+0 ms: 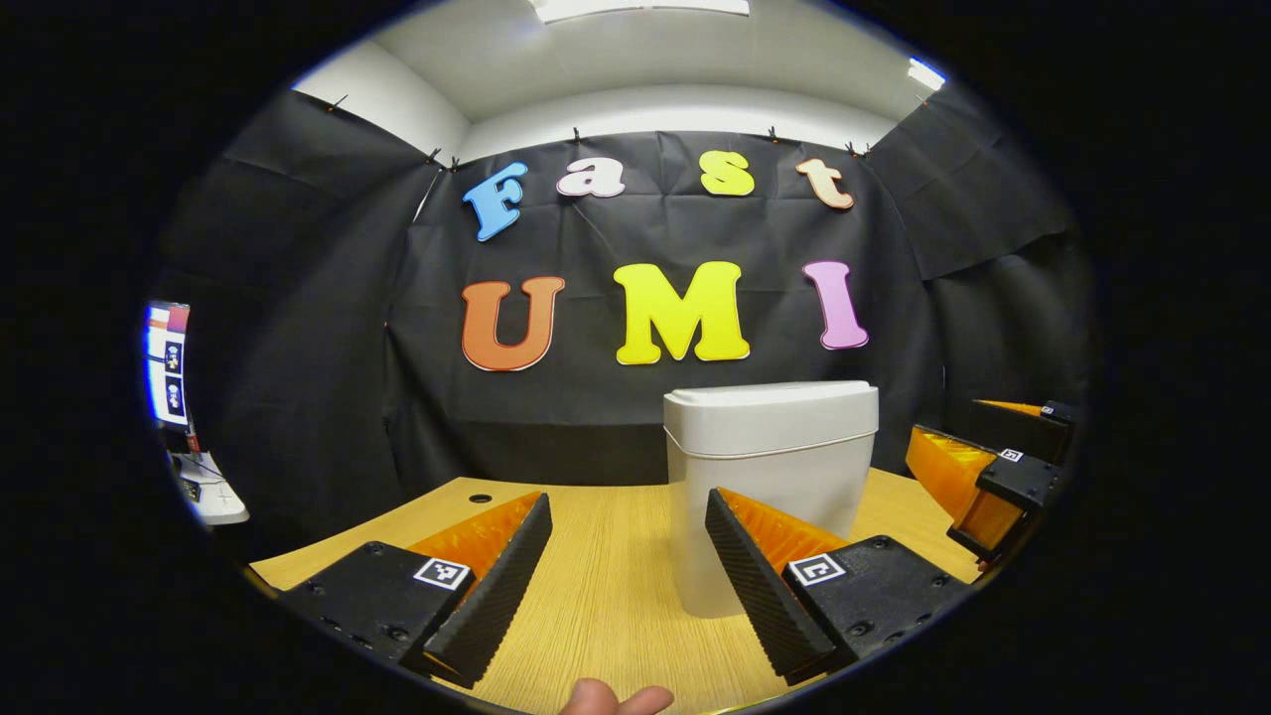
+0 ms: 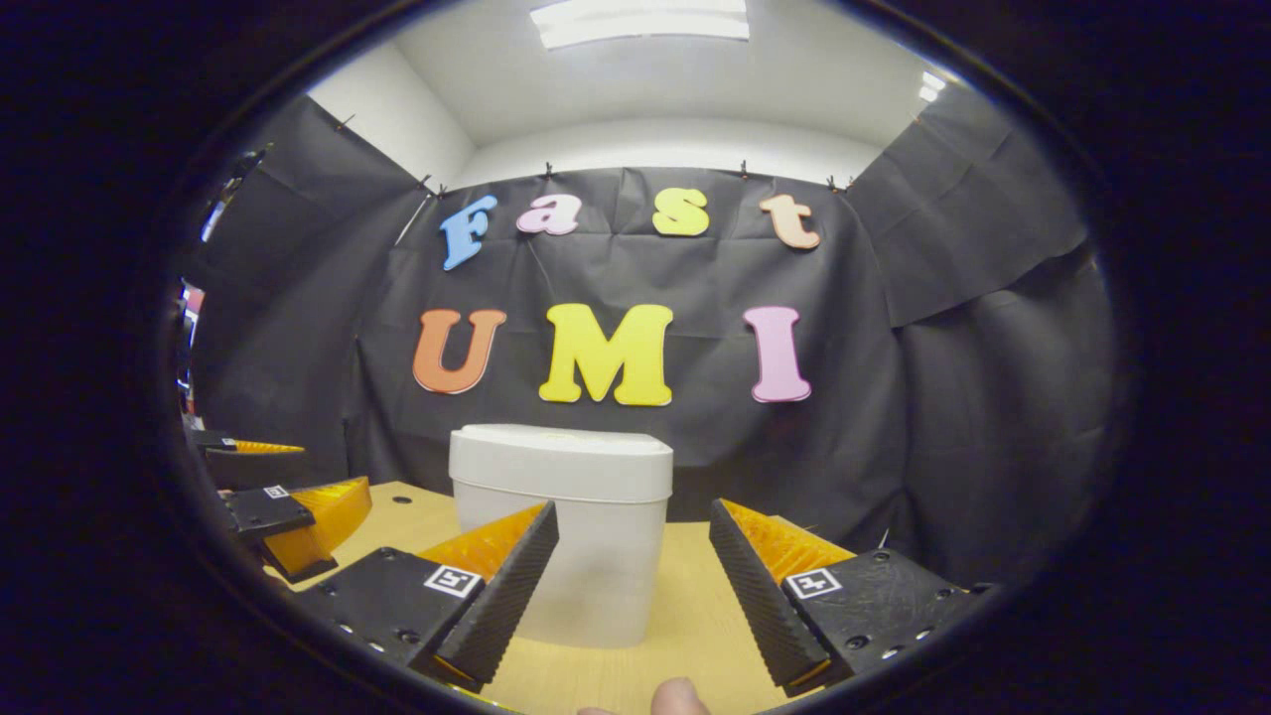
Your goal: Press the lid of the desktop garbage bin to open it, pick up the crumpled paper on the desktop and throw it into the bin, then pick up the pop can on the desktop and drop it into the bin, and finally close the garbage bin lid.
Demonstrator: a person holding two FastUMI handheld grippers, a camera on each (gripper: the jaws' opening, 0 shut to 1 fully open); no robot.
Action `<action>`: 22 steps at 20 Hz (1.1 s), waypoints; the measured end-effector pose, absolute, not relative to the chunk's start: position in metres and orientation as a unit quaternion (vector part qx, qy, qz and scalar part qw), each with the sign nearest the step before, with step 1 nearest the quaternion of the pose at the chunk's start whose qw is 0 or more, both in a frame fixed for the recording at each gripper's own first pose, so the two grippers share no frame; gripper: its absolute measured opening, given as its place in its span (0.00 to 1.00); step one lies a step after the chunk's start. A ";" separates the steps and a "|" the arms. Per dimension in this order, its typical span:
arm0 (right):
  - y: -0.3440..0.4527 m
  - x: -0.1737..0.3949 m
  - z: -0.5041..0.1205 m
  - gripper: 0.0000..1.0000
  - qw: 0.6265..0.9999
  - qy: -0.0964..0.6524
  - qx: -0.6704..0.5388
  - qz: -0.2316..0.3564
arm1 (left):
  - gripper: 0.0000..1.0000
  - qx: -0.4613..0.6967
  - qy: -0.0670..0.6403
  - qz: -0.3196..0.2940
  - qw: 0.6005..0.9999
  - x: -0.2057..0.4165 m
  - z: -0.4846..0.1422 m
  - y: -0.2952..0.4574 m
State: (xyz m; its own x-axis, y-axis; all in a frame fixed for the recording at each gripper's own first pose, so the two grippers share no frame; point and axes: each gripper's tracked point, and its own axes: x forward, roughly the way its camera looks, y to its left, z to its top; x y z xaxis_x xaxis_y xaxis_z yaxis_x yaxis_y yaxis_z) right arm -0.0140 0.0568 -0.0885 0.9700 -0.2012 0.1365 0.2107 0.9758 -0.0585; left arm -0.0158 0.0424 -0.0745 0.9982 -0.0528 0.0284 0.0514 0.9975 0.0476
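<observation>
The wooden desktop (image 1: pixel 606 586) carries the white garbage bin (image 1: pixel 770 477), lid (image 1: pixel 770 405) down flat, standing upright just ahead of the left gripper (image 1: pixel 628 526) and partly behind its right finger; no brand or writing can be read on it. In the right gripper view the bin stands ahead of the right gripper (image 2: pixel 634 541), behind its left finger. Both grippers hang spread wide with nothing between their fingers, each finger bearing a small square black-and-white marker (image 1: pixel 442 573), and a fingertip (image 1: pixel 616 700) shows at the bottom edge.

Matt plastic bin (image 1: pixel 771 467); wood-grain desktop (image 1: pixel 616 586), perhaps laminate.
</observation>
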 end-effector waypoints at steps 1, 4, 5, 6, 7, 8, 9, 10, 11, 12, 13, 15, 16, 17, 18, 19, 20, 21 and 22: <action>0.057 -0.015 -0.088 0.95 0.992 -0.067 -0.035 -0.105 | 1.00 0.022 -0.015 -0.028 0.999 -0.016 -0.074 0.042; 0.057 -0.017 -0.087 0.95 0.992 -0.070 -0.026 -0.106 | 1.00 0.028 -0.013 -0.026 0.999 -0.017 -0.075 0.041; 0.058 -0.016 -0.090 0.98 0.992 -0.068 -0.025 -0.105 | 1.00 0.032 -0.015 -0.022 0.999 -0.017 -0.075 0.043; 0.058 -0.017 -0.091 0.95 0.992 -0.065 -0.025 -0.105 | 1.00 0.034 -0.018 -0.020 0.999 -0.018 -0.073 0.044; 0.058 -0.016 -0.092 0.95 0.992 -0.064 -0.025 -0.106 | 1.00 0.035 -0.020 -0.020 0.999 -0.018 -0.071 0.042; 0.060 -0.017 -0.093 0.95 0.992 -0.062 -0.023 -0.104 | 1.00 0.035 -0.021 -0.023 0.999 -0.019 -0.071 0.040; 0.062 -0.016 -0.095 0.95 0.993 -0.060 -0.023 -0.103 | 1.00 0.035 -0.020 -0.025 0.999 -0.019 -0.072 0.037; 0.062 -0.016 -0.096 0.97 0.993 -0.059 -0.025 -0.103 | 1.00 0.035 -0.020 -0.027 0.999 -0.020 -0.071 0.035; 0.062 -0.016 -0.096 0.95 0.993 -0.058 -0.028 -0.103 | 1.00 0.035 -0.019 -0.028 0.999 -0.020 -0.071 0.034; 0.063 -0.016 -0.096 0.95 0.993 -0.058 -0.029 -0.103 | 1.00 0.036 -0.020 -0.028 0.999 -0.021 -0.071 0.036; 0.063 -0.017 -0.096 0.95 0.993 -0.059 -0.027 -0.103 | 1.00 0.035 -0.021 -0.027 0.999 -0.020 -0.071 0.037; 0.061 -0.019 -0.093 0.95 0.992 -0.062 -0.025 -0.105 | 1.00 0.032 -0.019 -0.027 0.999 -0.019 -0.072 0.036; 0.060 -0.019 -0.091 0.95 0.992 -0.064 -0.026 -0.108 | 1.00 0.030 -0.018 -0.026 0.999 -0.019 -0.074 0.038; 0.059 -0.021 -0.090 0.95 0.991 -0.067 -0.028 -0.109 | 1.00 0.030 -0.017 -0.024 0.999 -0.018 -0.073 0.040; 0.059 -0.022 -0.088 0.95 0.991 -0.070 -0.030 -0.110 | 1.00 0.030 -0.017 -0.022 0.999 -0.018 -0.072 0.039; 0.058 -0.023 -0.088 0.95 0.991 -0.071 -0.033 -0.112 | 1.00 0.029 -0.017 -0.022 0.999 -0.019 -0.071 0.039; 0.057 -0.023 -0.087 0.95 0.990 -0.071 -0.034 -0.113 | 1.00 0.029 -0.017 -0.022 0.999 -0.020 -0.072 0.039; 0.056 -0.023 -0.088 0.95 0.991 -0.070 -0.032 -0.114 | 1.00 0.030 -0.017 -0.023 0.999 -0.020 -0.071 0.038; 0.056 -0.023 -0.089 0.95 0.991 -0.069 -0.029 -0.114 | 1.00 0.031 -0.018 -0.023 0.999 -0.020 -0.070 0.039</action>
State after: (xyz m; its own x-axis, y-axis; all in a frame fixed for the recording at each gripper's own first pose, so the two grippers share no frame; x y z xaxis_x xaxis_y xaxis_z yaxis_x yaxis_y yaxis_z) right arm -0.0233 0.0556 -0.0889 0.9646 -0.2214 0.1432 0.2294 0.9724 -0.0422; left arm -0.0204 0.0387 -0.0699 0.9983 -0.0467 0.0344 0.0445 0.9970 0.0626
